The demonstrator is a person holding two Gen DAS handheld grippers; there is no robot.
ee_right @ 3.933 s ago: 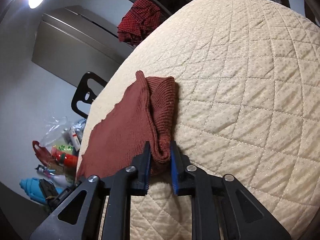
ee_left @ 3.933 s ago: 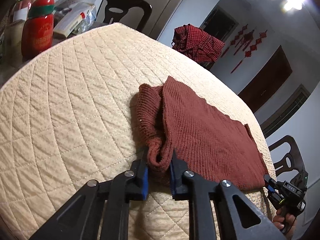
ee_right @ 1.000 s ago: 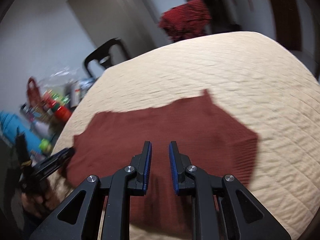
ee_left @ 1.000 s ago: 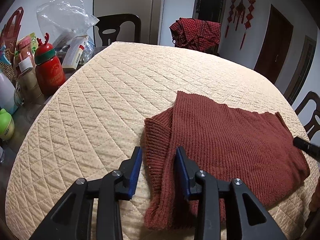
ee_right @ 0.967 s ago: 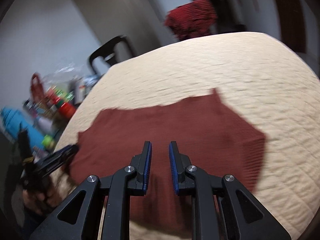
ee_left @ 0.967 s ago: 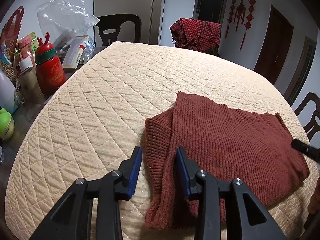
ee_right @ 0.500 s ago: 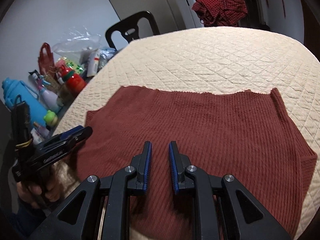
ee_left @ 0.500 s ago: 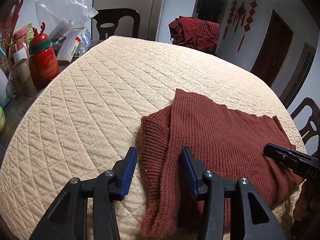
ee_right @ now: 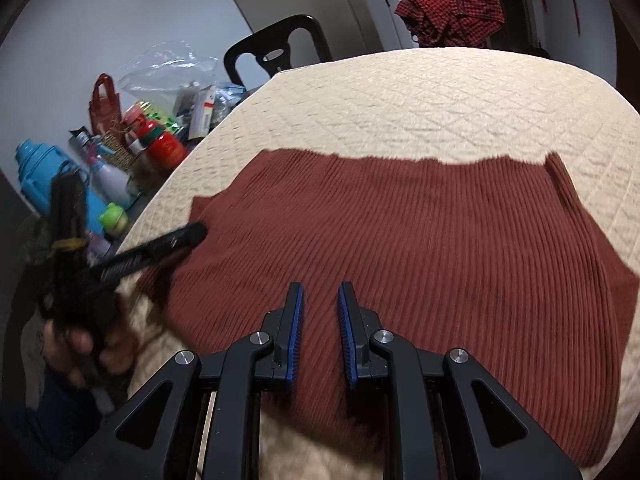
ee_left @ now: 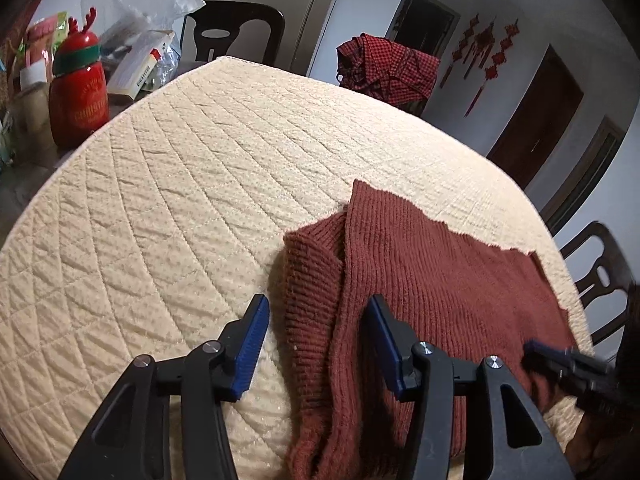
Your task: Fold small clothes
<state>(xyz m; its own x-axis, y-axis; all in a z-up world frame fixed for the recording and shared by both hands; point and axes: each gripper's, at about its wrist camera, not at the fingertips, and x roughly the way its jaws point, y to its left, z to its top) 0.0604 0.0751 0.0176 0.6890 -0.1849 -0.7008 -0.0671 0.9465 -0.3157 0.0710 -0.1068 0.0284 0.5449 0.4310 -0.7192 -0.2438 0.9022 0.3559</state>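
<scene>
On the quilted table (ee_left: 168,184): rust knit garment (ee_left: 432,280), flat, long axis across the near edge.
Folded end: leftward.
Left gripper (ee_left: 316,328): jaws just widened, straddling that fold, gripping nothing.
Right gripper (ee_right: 320,320): narrow gap, empty, over the knit.

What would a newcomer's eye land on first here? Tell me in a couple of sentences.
First, the rust-red knit garment, spread flat on the near part of the cream quilted table cover, one ribbed edge folded over on its left. Next, the left gripper, jaws open astride that folded edge, and the right gripper above the cloth holding nothing. Beyond the table, a red checked cloth hangs over a chair.
</scene>
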